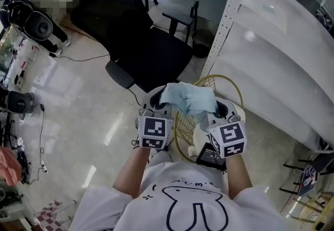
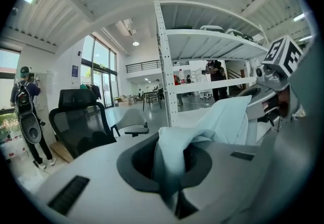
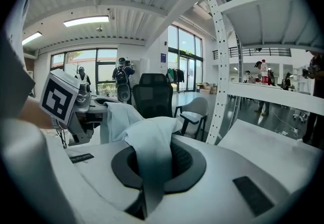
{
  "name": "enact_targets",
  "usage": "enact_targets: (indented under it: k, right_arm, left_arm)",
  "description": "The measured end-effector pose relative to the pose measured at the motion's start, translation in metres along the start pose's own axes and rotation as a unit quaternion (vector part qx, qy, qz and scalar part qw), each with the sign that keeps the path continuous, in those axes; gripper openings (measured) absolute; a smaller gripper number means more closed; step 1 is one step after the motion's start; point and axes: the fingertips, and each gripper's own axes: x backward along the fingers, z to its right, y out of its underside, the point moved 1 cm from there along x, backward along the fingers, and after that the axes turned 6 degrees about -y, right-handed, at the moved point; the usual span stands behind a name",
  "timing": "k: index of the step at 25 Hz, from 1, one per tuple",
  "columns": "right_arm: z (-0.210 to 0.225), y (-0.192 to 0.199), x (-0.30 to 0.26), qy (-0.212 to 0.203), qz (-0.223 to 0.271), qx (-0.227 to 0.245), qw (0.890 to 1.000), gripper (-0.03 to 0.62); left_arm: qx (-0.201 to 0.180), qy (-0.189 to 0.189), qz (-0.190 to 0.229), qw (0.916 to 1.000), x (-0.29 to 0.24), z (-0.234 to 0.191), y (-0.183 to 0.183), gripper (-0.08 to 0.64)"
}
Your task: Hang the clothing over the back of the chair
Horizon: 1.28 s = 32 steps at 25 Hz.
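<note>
A pale blue piece of clothing (image 1: 188, 97) is stretched between my two grippers, close in front of the person's chest. My left gripper (image 1: 158, 100) is shut on one end of the clothing (image 2: 174, 154), which bunches up between its jaws. My right gripper (image 1: 214, 107) is shut on the other end of the clothing (image 3: 149, 154). The black mesh office chair (image 1: 135, 31) stands ahead and to the left on the floor, its back (image 2: 78, 124) facing me, apart from both grippers. In the right gripper view the chair (image 3: 154, 97) rises beyond the cloth.
A white metal shelving rack (image 1: 229, 13) with a broad white shelf (image 1: 282, 62) runs along the right. A wire basket (image 1: 229, 86) sits below my hands. A pale armchair (image 1: 177, 2) stands behind the black chair. Black equipment (image 1: 31, 23) and cables lie at left.
</note>
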Motion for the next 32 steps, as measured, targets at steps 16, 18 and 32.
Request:
enact_targets:
  k: [16, 18, 32]
  right_arm:
    - [0.012, 0.069, -0.063, 0.092, -0.120, -0.044, 0.988, 0.034]
    - [0.009, 0.080, -0.069, 0.097, -0.132, -0.060, 0.985, 0.035]
    - [0.001, 0.149, -0.106, 0.118, -0.183, -0.176, 0.960, 0.041]
  left_arm:
    - [-0.021, 0.148, -0.055, 0.9872, -0.083, -0.024, 0.051, 0.031]
    - [-0.023, 0.159, -0.059, 0.9853, -0.088, -0.026, 0.056, 0.031]
    - [-0.046, 0.215, -0.064, 0.9734, -0.101, -0.014, 0.074, 0.031]
